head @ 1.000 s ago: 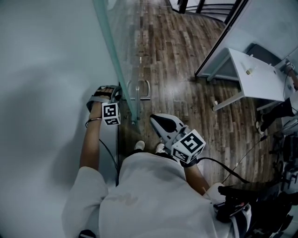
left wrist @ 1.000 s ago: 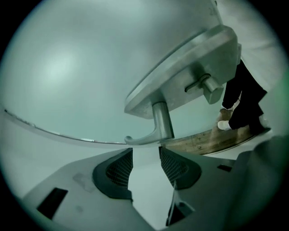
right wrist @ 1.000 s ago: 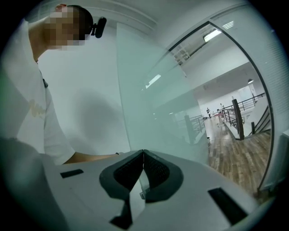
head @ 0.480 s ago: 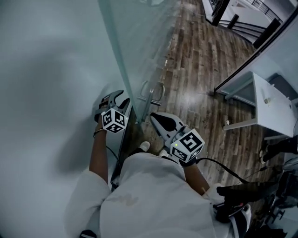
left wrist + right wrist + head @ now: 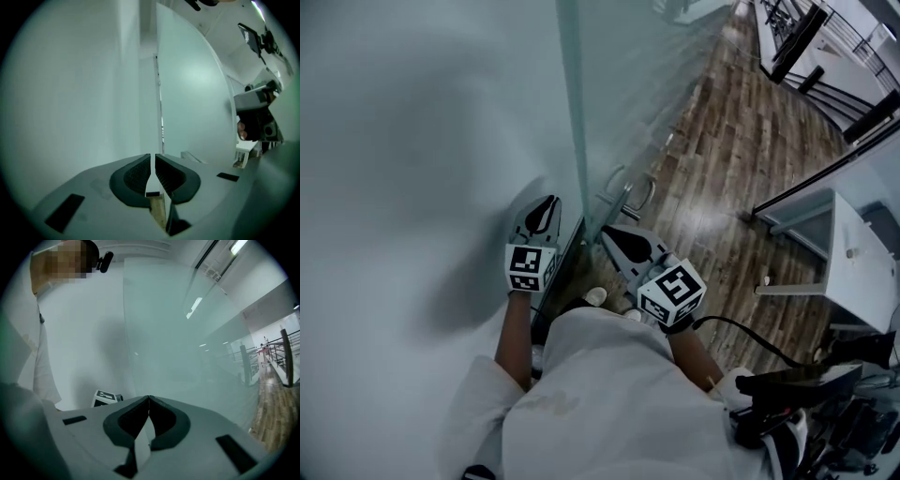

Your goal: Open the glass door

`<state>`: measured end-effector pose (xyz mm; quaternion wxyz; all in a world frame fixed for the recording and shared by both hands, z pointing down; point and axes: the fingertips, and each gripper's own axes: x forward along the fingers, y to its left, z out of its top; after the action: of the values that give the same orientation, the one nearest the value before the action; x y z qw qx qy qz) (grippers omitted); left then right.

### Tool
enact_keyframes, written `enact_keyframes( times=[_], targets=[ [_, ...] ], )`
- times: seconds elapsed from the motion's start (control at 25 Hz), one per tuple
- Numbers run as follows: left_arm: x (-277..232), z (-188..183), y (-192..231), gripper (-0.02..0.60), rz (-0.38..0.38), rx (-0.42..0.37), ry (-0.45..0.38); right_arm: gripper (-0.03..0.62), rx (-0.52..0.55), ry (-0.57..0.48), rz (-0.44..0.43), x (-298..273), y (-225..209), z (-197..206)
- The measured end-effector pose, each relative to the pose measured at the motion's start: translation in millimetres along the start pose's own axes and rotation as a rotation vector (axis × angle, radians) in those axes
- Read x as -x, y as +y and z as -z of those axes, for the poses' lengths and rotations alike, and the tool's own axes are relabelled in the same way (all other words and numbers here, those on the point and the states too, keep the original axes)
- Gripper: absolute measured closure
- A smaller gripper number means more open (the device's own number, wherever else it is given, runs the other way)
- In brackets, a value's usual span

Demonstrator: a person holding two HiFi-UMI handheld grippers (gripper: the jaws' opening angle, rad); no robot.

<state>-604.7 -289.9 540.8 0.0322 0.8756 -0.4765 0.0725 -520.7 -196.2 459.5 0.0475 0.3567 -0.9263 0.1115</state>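
The tall frosted glass door is standing edge-on between the grippers, its curved metal handle lying just ahead of the right gripper, jaws together and empty, while the left gripper, jaws just closing on nothing, is hovering beside the pale wall

left hand-held gripper: jaws have just been closing, wide apart to a thin slit, nothing between; rolled over, drawn back off door edge | tall frosted glass door: edge stands steeper in head view | curved metal door handle: now just ahead of right hand-held gripper
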Motion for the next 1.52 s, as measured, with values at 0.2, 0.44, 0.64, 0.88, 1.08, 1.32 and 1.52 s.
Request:
enact_keyframes(
  times=[0.2, 0.44, 0.64, 0.88, 1.08, 1.32, 1.52],
  targets=[
    [31.3, -15.6, -0.4, 0.549, -0.044, 0.058, -0.068, 0.591, 0.005, 0.008, -0.035, -16.4, 1.7, 4.1],
    [57.3, -20.3, 9.4, 0.549, -0.088, 0.063, -0.073, 0.591, 0.076, 0.018, -0.045, -32.6, 6.6, -0.2],
    [65.0, -10.5, 6.4, 0.549, -0.095, 0.097, -0.051, 0.591, 0.096, 0.017, -0.042, -41.9, 7.3, -1.4],
    [73.2, -8.0, 2.2, 0.549, -0.091, 0.103, -0.043, 0.591, 0.089, 0.013, -0.059, -56.8, 11.2, -6.4],
    [82.5, -10.7, 3.6, 0.549, -0.104, 0.085, -0.032, 0.591, 0.081, 0.006, -0.072, -64.6, 17.5, -11.6],
    [88.7, -10.7, 14.1, 0.549, -0.112, 0.090, -0.038, 0.591, 0.084, 0.007, -0.079, -86.3, 20.4, -14.1],
    [86.1, -5.9, 16.5, 0.549, -0.120, 0.094, -0.040, 0.591, 0.085, 0.009, -0.082, -100.5, 14.1, -12.5]
  ],
)
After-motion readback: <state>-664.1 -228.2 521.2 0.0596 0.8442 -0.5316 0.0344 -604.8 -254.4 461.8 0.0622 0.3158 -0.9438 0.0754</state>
